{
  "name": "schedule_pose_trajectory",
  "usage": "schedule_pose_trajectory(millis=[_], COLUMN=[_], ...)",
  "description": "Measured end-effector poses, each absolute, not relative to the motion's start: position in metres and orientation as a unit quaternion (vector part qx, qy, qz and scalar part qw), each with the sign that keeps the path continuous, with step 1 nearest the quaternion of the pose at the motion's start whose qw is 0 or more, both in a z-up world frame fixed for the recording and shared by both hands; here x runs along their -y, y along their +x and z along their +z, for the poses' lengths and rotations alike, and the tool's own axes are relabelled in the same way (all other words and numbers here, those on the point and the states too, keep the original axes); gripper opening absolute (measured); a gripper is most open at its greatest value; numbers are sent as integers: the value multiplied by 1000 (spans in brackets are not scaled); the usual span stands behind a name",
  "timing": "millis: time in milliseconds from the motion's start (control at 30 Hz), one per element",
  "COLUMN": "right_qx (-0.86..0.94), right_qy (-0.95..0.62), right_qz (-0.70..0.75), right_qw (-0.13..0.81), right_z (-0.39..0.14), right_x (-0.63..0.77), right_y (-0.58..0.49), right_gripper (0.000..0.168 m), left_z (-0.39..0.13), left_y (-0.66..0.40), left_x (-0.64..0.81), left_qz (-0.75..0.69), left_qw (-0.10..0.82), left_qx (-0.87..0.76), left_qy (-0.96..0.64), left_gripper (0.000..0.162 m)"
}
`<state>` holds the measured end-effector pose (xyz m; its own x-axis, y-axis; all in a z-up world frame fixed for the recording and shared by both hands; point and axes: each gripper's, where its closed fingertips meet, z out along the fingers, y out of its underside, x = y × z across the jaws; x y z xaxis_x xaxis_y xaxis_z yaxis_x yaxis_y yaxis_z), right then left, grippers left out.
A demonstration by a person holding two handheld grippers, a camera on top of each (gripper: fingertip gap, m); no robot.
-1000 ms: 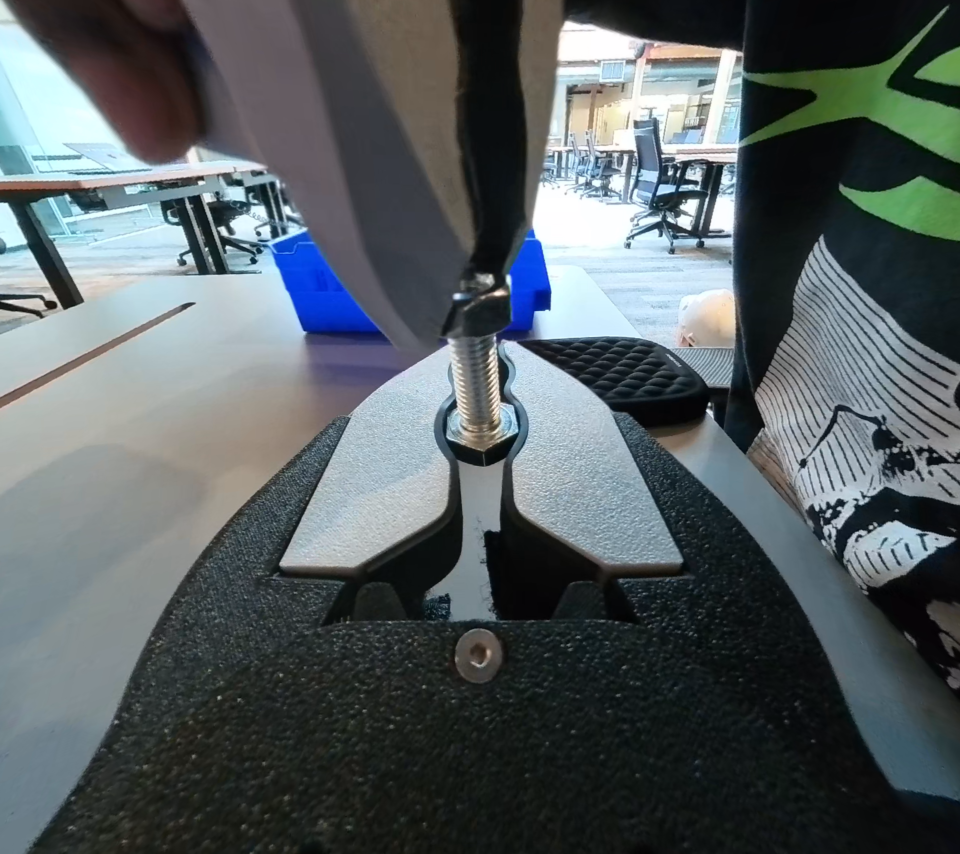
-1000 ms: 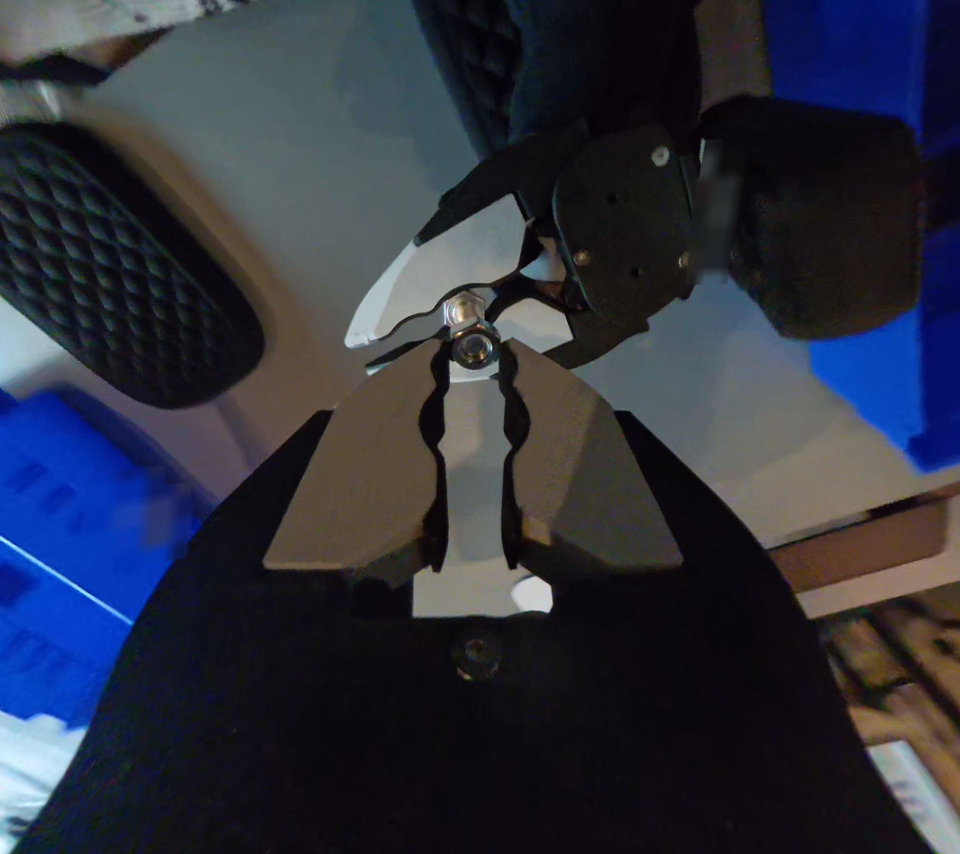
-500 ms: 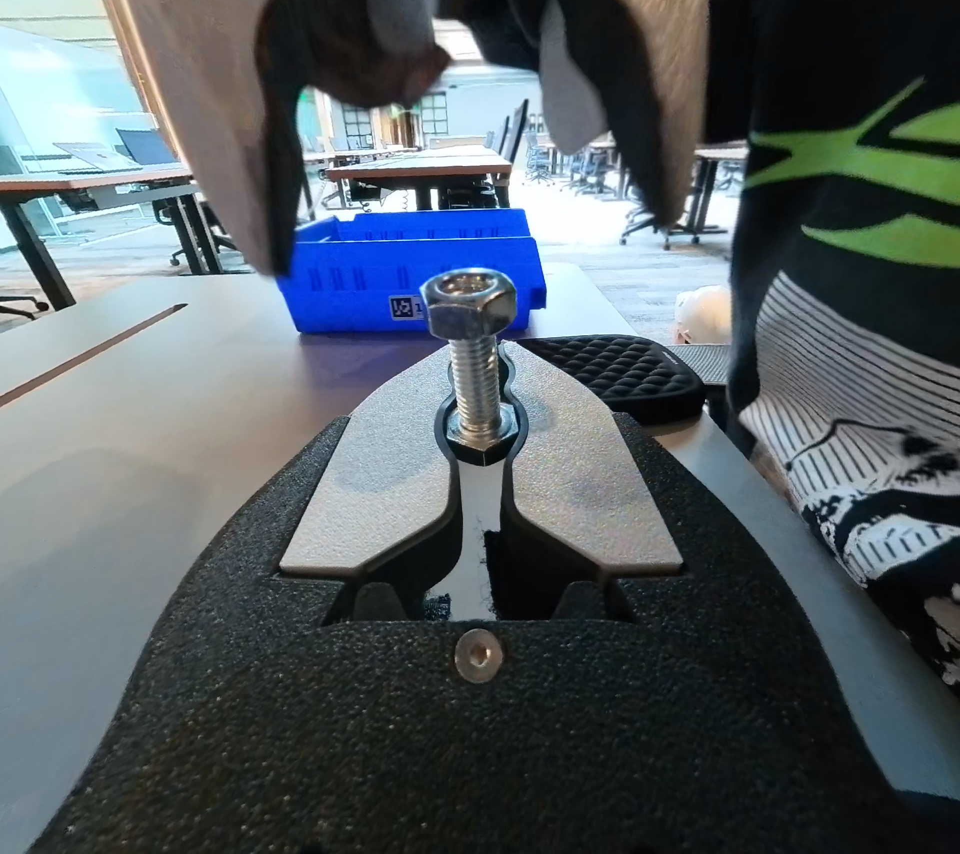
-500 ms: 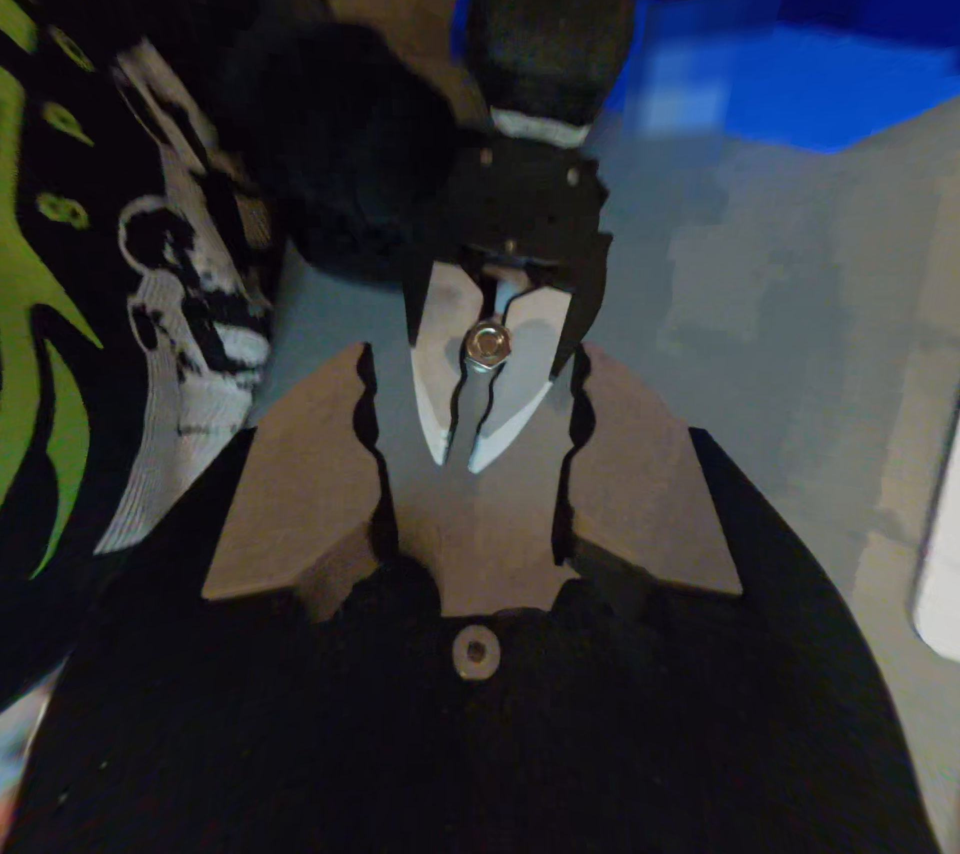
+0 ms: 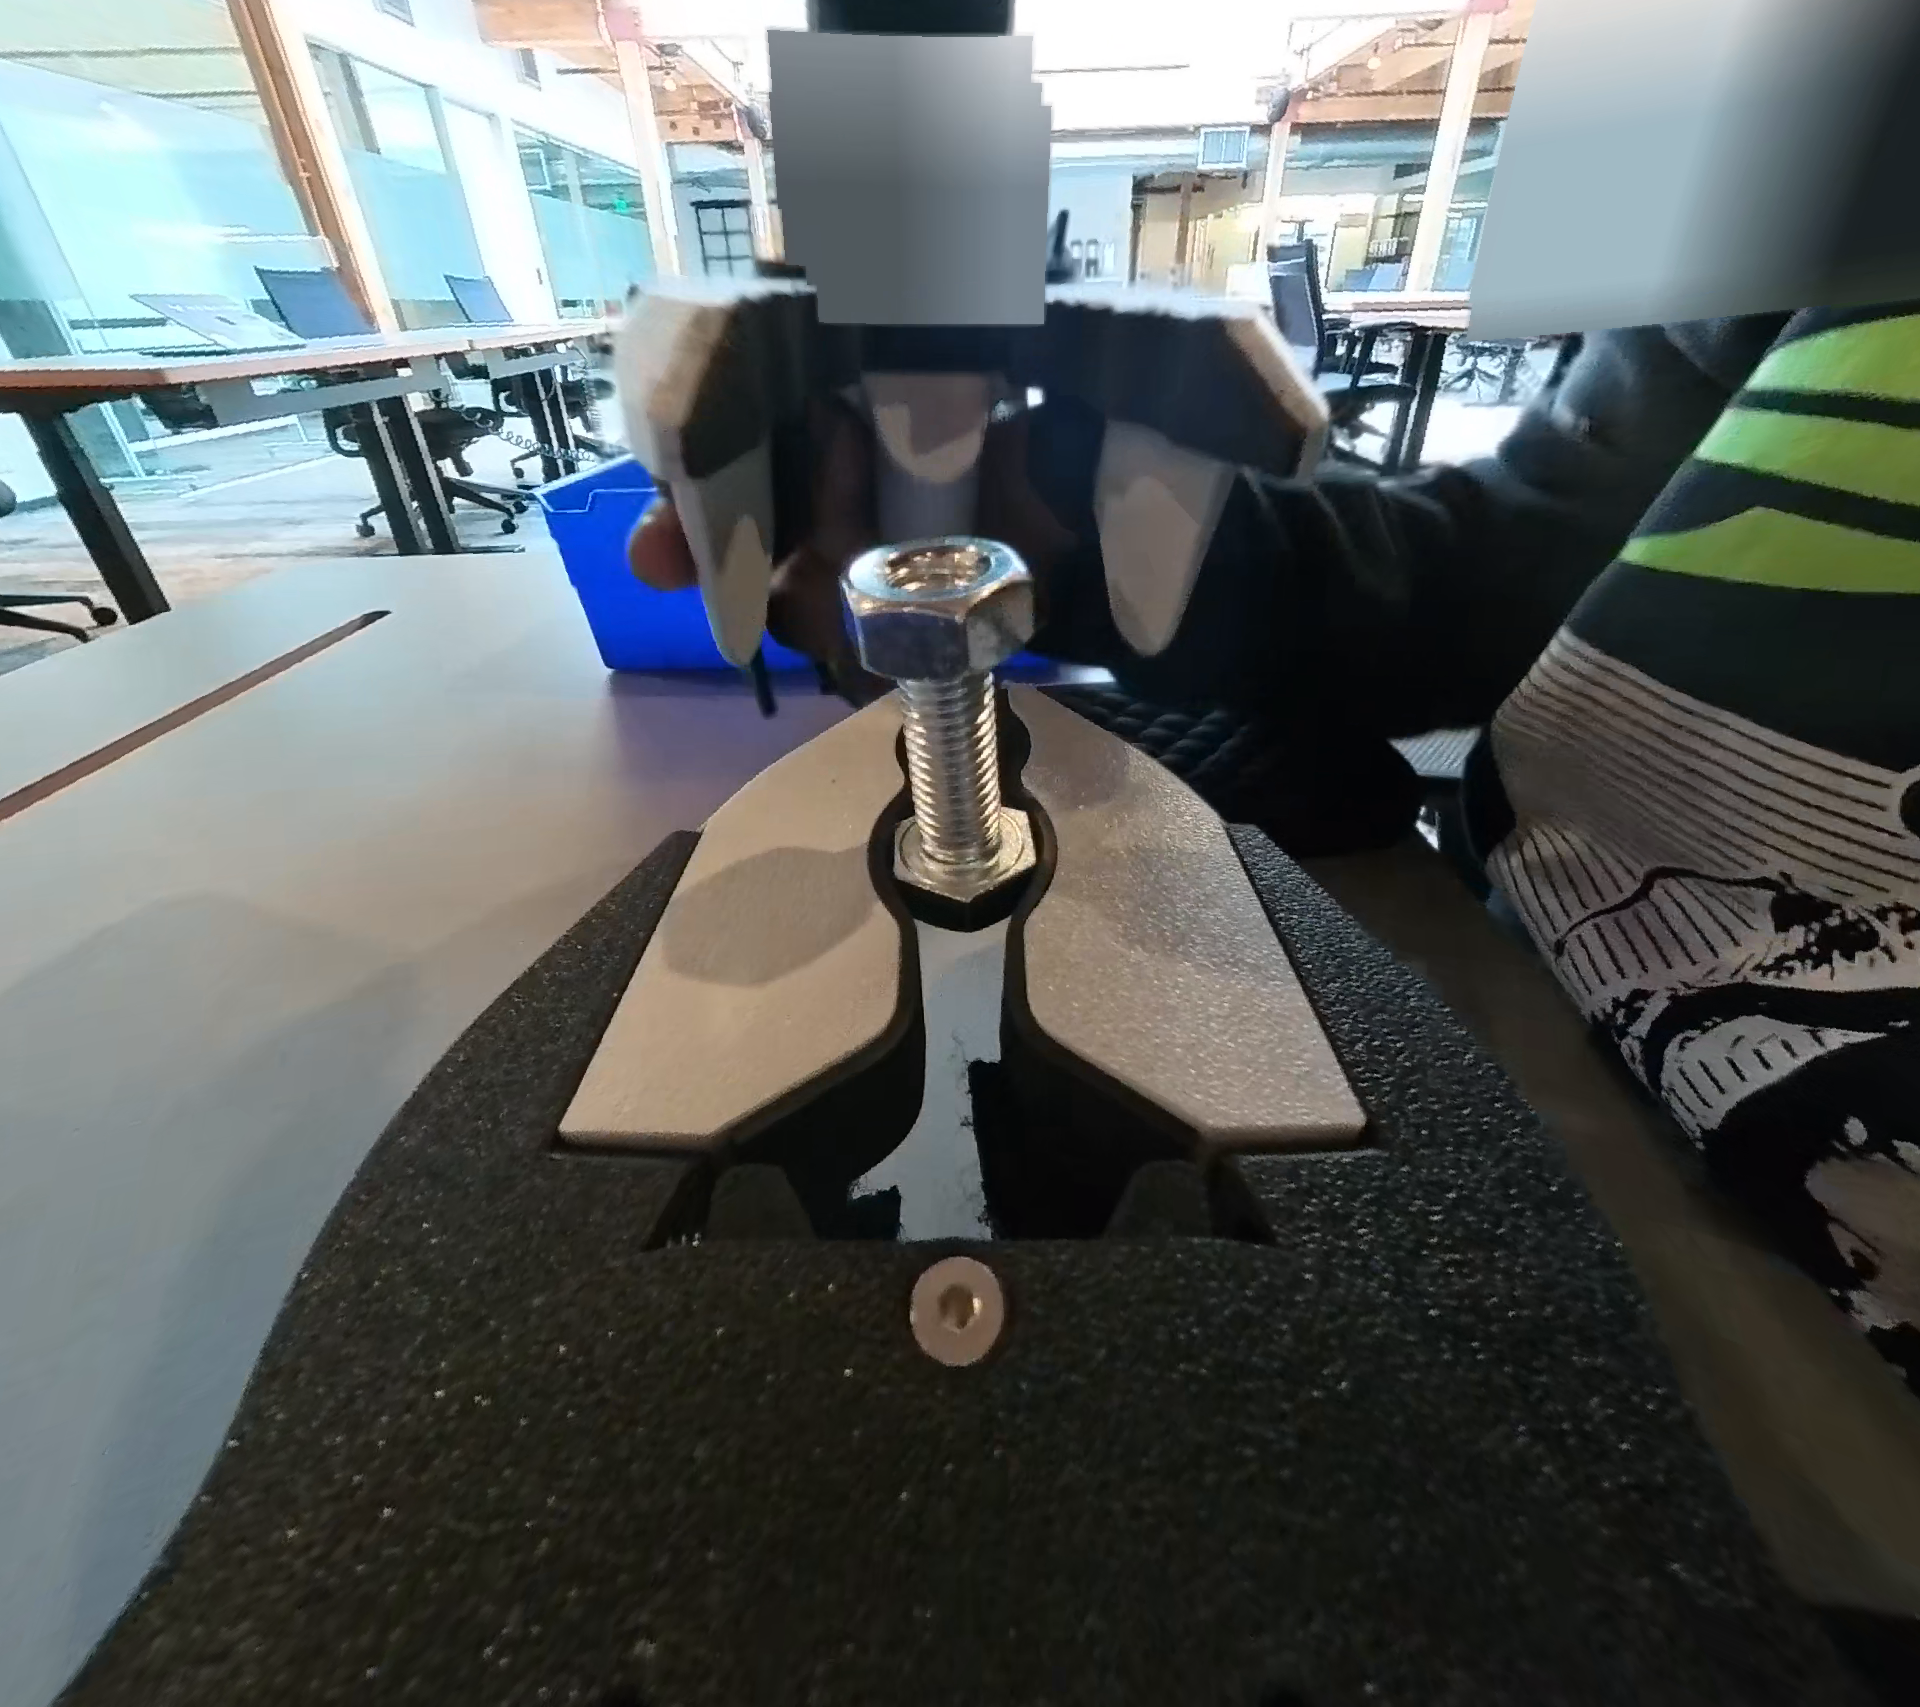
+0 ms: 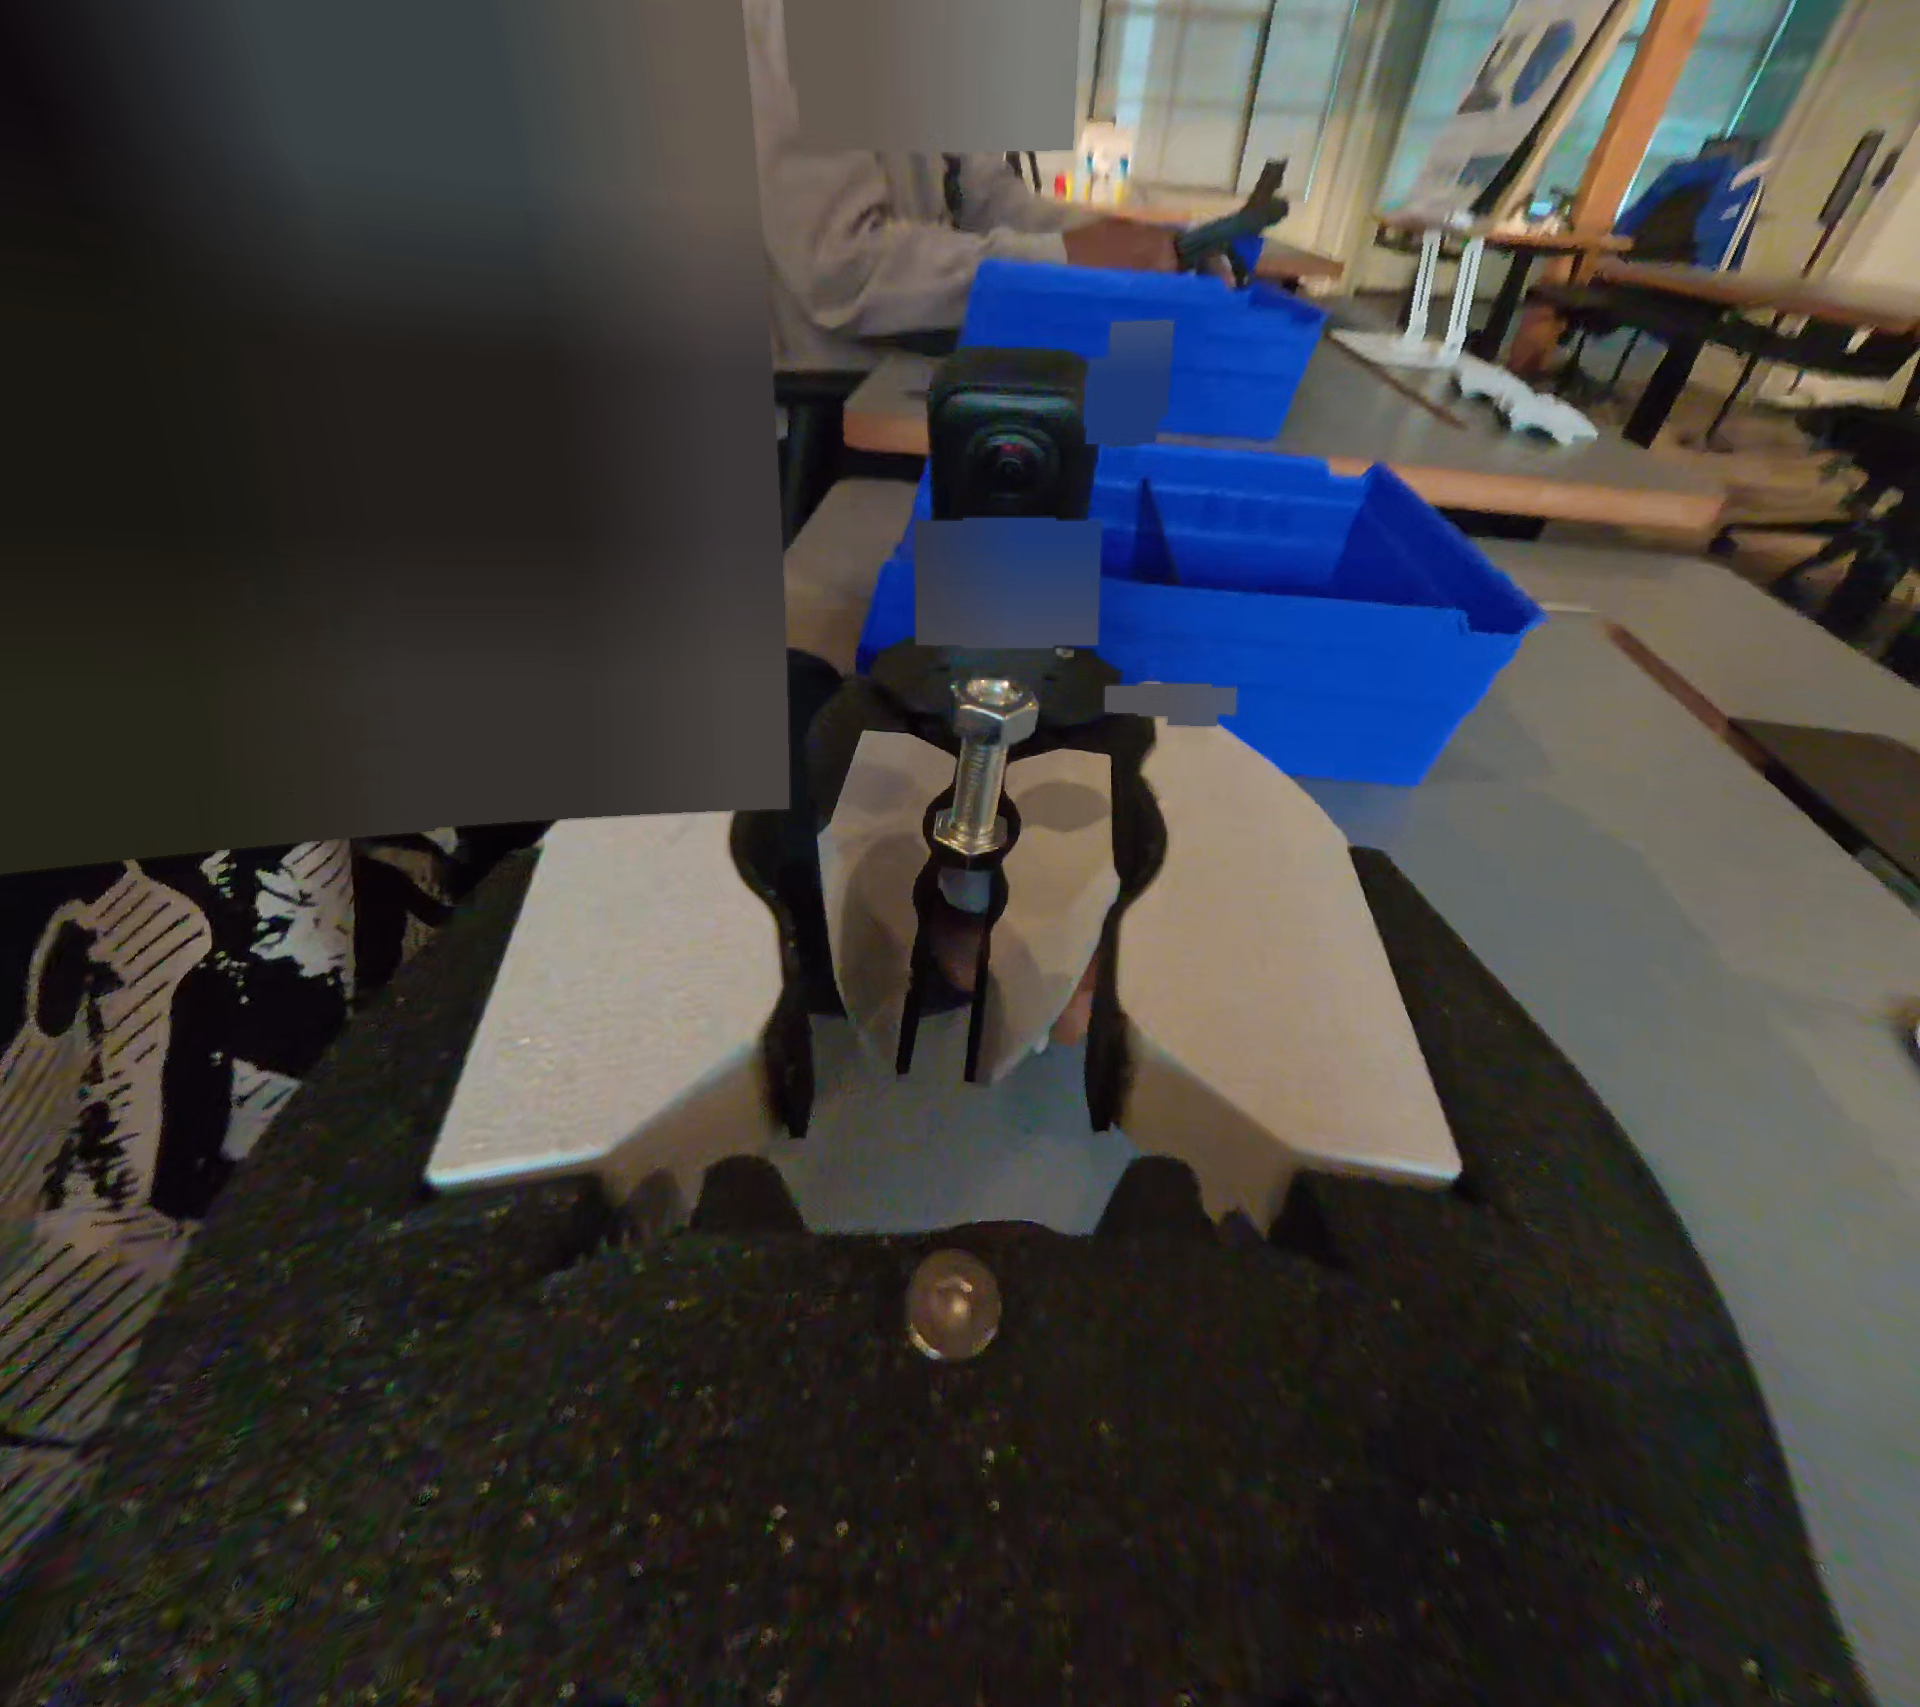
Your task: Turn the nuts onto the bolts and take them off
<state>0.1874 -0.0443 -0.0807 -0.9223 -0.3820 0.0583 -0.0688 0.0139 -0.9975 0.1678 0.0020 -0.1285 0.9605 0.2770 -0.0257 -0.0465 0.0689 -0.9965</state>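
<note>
A silver bolt [image 5: 951,764] stands upright, head [image 5: 940,608] on top, threaded through a hex nut [image 5: 961,868]. My left gripper [image 5: 961,784] is shut on the nut and holds it above the grey table [image 5: 312,826]. My right gripper [image 5: 940,644] is open just beyond the bolt, facing back, one finger either side of the head and not touching it. In the right wrist view the right gripper [image 6: 992,810] is open and empty. The left gripper [image 6: 940,1034] reaches between its fingers with the nut [image 6: 975,829] and bolt [image 6: 982,764].
A blue bin [image 5: 603,556] stands on the table behind the grippers, also in the right wrist view [image 6: 1299,649]. A second blue bin [image 6: 1195,338] is farther back. A black textured pad [image 5: 1195,743] lies at the right. The person's black printed shirt [image 5: 1714,826] is close by. The tips of one gripper are about 6 cm away from the tips of the other.
The right gripper was shut on the bolt head from above. It let go, opened and swung down to face the left gripper. The left gripper, nut and bolt have stayed put.
</note>
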Motion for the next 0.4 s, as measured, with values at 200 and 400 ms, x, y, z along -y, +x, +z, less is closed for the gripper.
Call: schedule_pose_trajectory(millis=[200,400], right_qx=[-672,-670], right_qy=[-160,-152], right_qz=[-716,-720], right_qw=[104,101], right_z=[-85,-90], right_x=[43,44], right_y=[184,189], right_gripper=[52,51], left_z=[-132,-136], left_y=[167,166], left_x=[-4,-8], left_qz=[111,109], left_qw=[720,710], left_qx=[85,83], left_qy=[-680,-691], left_gripper=[11,11])
